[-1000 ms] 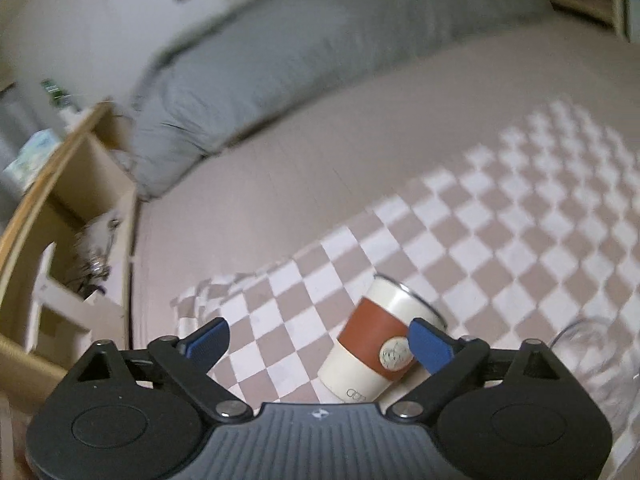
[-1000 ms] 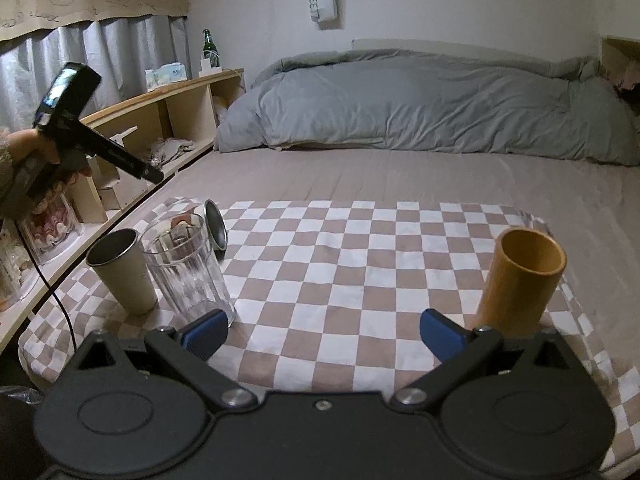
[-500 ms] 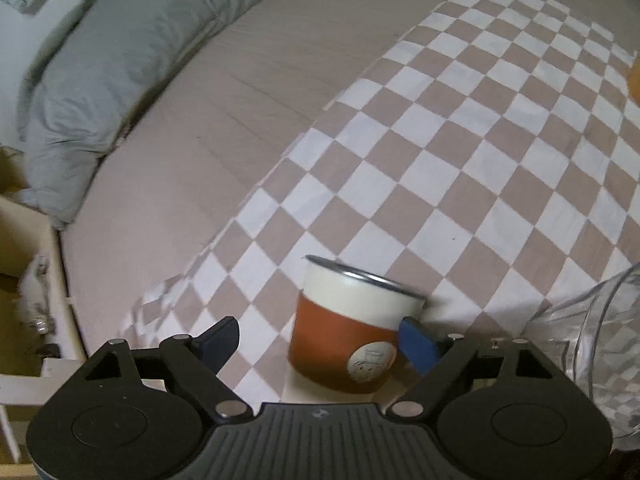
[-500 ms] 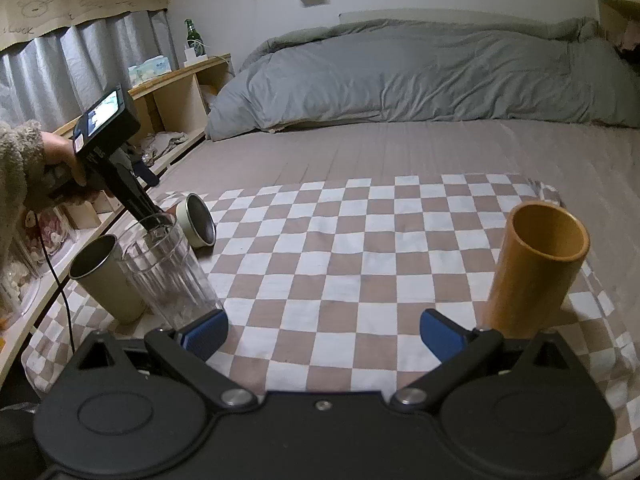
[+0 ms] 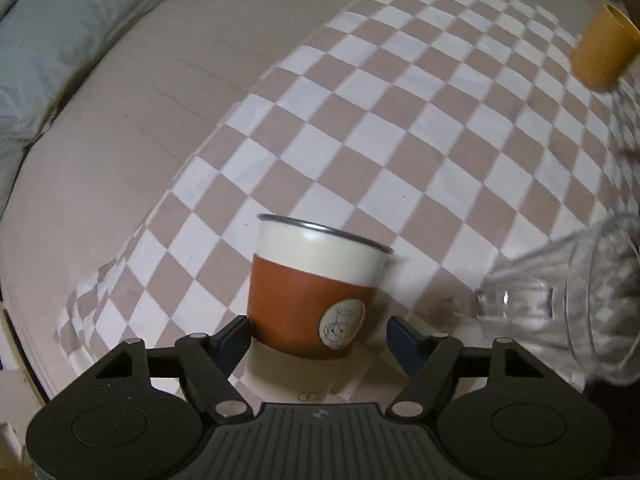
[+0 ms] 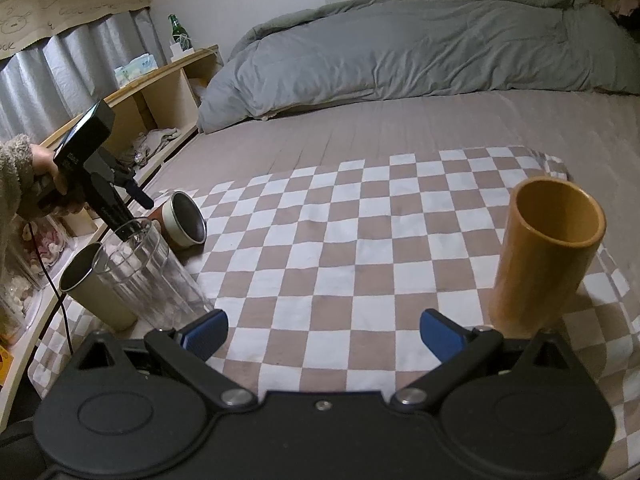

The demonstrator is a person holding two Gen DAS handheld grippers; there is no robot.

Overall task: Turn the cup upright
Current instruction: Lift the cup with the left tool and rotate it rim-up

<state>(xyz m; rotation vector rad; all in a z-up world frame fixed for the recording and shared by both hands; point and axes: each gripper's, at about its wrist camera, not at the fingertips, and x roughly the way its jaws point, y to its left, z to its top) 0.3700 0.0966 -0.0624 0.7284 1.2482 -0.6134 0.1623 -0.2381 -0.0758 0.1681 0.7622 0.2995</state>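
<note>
We held the left gripper (image 5: 318, 330) low over the checkered cloth (image 5: 400, 140) on the bed, and its jaws stood spread, gripping nothing. The cup (image 5: 316, 288) lay on its side between them, close to the palm end. Its brown sleeve was nearest to us and its dark metal rim pointed away, beyond the tips. The left jaw seemed to touch the sleeve or to be just beside it; the right jaw was a little apart from the cup.

From the right wrist camera the same cup (image 6: 182, 220) was seen lying with its mouth open toward the middle of the cloth, with the left gripper (image 6: 132, 194) above it. The right gripper (image 6: 322, 330) hovered with its jaws released and empty. The glass tumbler (image 6: 148, 276) and the beige metal cup (image 6: 92, 284) stood outside its left jaw, and the orange tumbler (image 6: 548, 256) outside its right jaw.

We judged the cup to be stiff and rather light, probably enamelled metal, so it should not deform under pressure. Its white band looked smooth and slippery, and the round body could roll on the soft bedding. The brown sleeve seemed the better place to take hold, across the middle of the body. The glass tumbler was near the right jaw, so the turning needed care.
</note>
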